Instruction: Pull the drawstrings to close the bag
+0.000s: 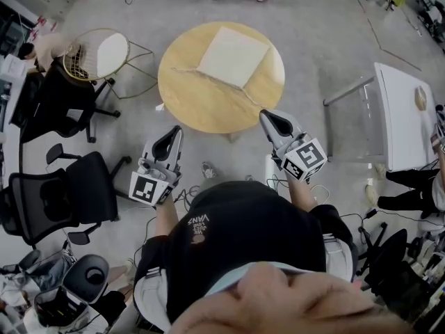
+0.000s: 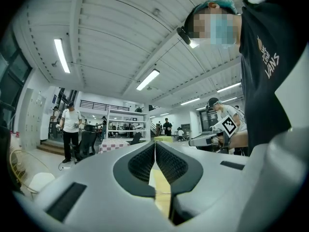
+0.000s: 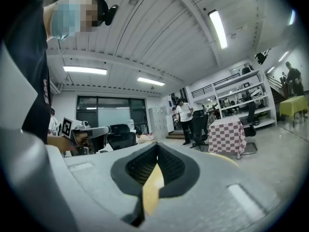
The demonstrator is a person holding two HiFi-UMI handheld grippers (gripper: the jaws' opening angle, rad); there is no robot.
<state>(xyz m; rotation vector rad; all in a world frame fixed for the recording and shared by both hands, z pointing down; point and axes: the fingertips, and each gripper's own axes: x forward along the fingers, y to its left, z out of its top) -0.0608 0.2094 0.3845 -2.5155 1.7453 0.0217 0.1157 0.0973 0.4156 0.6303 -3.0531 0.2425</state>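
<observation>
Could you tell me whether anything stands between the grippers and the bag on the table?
Nothing visible does: only bare round wooden table separates the left gripper and right gripper from the flat cream fabric bag.

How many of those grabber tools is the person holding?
2. The left gripper hovers by the round table's near-left edge, the right gripper by its near-right edge. Both have jaws together, holding nothing.

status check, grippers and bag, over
Left gripper and right gripper both shut, empty, short of the bag. Bag flat on round table, drawstrings loose, untouched. Nothing in the way.
</observation>
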